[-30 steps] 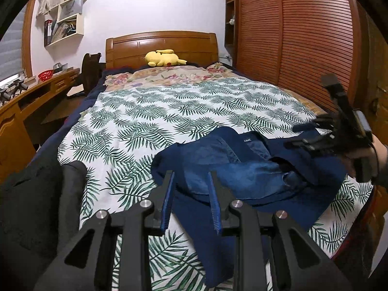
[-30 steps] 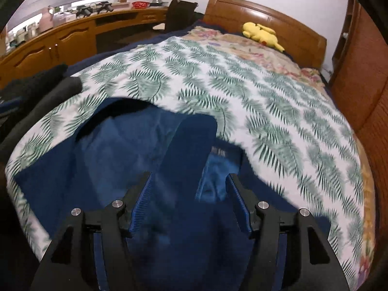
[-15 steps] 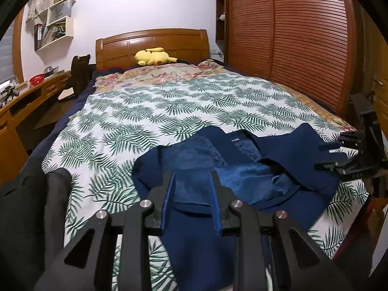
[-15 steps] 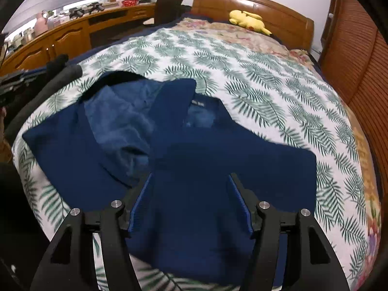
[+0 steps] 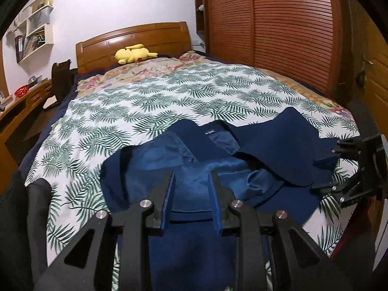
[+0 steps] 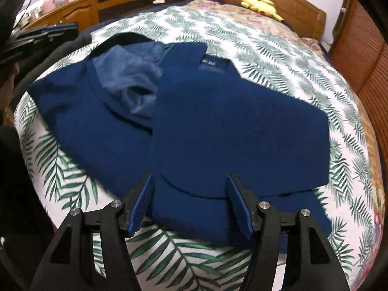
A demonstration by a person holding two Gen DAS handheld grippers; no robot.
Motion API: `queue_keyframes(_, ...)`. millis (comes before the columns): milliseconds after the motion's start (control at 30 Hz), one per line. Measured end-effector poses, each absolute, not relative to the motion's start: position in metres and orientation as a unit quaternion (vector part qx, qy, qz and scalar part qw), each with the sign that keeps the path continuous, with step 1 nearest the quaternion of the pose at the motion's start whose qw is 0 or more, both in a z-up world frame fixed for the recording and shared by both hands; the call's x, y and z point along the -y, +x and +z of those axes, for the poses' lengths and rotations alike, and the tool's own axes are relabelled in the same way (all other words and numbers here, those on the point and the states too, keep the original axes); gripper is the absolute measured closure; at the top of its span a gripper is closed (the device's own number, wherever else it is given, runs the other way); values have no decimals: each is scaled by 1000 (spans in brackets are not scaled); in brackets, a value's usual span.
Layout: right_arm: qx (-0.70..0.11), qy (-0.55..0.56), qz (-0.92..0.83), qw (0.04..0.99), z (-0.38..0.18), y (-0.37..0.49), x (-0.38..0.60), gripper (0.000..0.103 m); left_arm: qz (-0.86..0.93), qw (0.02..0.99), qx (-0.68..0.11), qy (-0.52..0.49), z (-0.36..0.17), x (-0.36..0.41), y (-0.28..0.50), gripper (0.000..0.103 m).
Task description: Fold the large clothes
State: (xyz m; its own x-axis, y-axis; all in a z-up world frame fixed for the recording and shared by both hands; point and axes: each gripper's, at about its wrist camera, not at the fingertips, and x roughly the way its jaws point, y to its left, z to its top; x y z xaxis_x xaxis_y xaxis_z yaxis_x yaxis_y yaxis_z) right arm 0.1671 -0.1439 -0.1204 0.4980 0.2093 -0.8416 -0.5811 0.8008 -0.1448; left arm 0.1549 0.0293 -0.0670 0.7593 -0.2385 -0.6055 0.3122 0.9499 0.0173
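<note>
Navy-blue woollen jacket point(image 6: 218, 126) lies spread on the palm-leaf-print bedspread point(image 5: 150, 106), directly ahead of both grippers, hem nearest, collar label farthest, so its long axis runs away from them. Right gripper point(image 6: 191, 203) hovers released over the folded-in right panel's hem. Left gripper point(image 5: 191, 203) hangs parted, empty, over the open left panel's shiny lining, probably nearer the next fold.

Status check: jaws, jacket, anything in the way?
Left gripper and right gripper open, empty. Navy jacket on bed, right front panel folded over, lining exposed. Nothing on it.
</note>
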Motion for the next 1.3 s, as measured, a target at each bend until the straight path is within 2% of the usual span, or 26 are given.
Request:
queue_keyframes(200, -438, -242, 222, 837, -131, 175, 143, 41, -153, 936, -314, 50, -66, -21, 158, 78)
queue_keyframes(267, -442, -245, 224, 834, -131, 187, 147, 73, -153, 936, -314, 49, -66, -20, 158, 78)
queue_keyframes(333, -436, -257, 223, 833, -128, 196, 146, 97, -150, 936, -316, 49, -67, -20, 158, 78)
queue_keyframes(733, -343, -286, 182, 876, -72, 310, 126, 100, -134, 941, -308, 39, -62, -39, 152, 78)
queue_keyframes(867, -340, -275, 191, 879, -66, 345, 109, 100, -127, 941, -313, 29, -64, -48, 158, 78)
queue_keyframes(1033, -353, -239, 228, 875, -71, 348, 98, 100, -126, 940, -315, 30, -64, -49, 160, 78)
queue_keyframes(1100, -364, -220, 236, 874, -76, 337, 94, 98, -129, 940, -314, 30, -64, -49, 159, 78)
queue_keyframes(1133, -372, -215, 241, 871, -80, 329, 93, 81, -131, 940, -315, 30, -64, -48, 159, 78)
queue_keyframes(1167, -379, -208, 248, 867, -85, 319, 93, 52, -133, 939, -315, 32, -65, -48, 159, 78)
queue_keyframes(1233, -385, -199, 261, 863, -92, 301, 92, 29, -135, 939, -315, 35, -65, -46, 158, 78)
queue_keyframes(1300, -397, -197, 266, 856, -101, 282, 91, 29, -138, 939, -314, 36, -64, -44, 159, 78)
